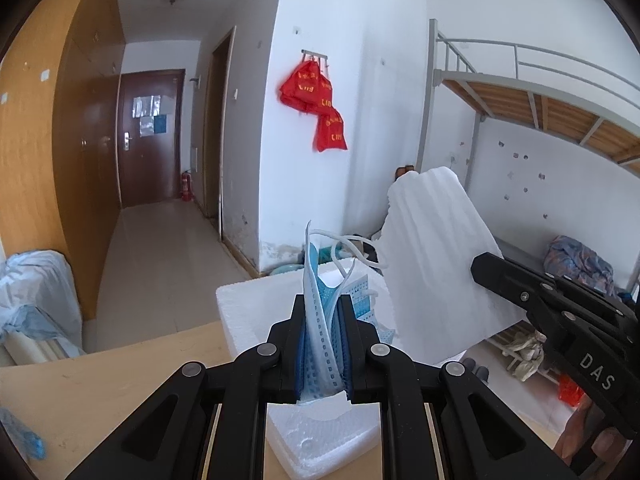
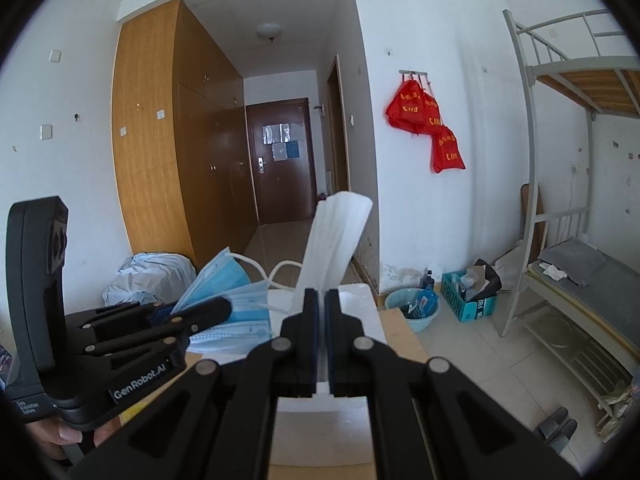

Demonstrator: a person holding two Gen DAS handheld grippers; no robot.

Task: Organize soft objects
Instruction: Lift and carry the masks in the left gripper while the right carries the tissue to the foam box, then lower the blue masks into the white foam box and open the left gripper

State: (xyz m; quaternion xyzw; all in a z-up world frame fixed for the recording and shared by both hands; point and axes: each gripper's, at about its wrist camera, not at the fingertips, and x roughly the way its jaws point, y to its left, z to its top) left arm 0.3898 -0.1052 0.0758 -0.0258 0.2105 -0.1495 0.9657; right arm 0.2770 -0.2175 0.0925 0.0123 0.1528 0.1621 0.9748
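My left gripper is shut on a bunch of blue face masks whose white ear loops curl up behind. The same blue face masks show in the right wrist view, fanned out from the left gripper. My right gripper is shut on a white mask that stands up from its pads. That white mask fills the right of the left wrist view, held by the right gripper. Both hover over a white foam box on a wooden desk.
The white foam box reaches to the desk's far side. Red bags hang on the wall. A metal bunk bed stands at right, with a teal basin and a box of clutter on the floor. A bundle of cloth lies at left.
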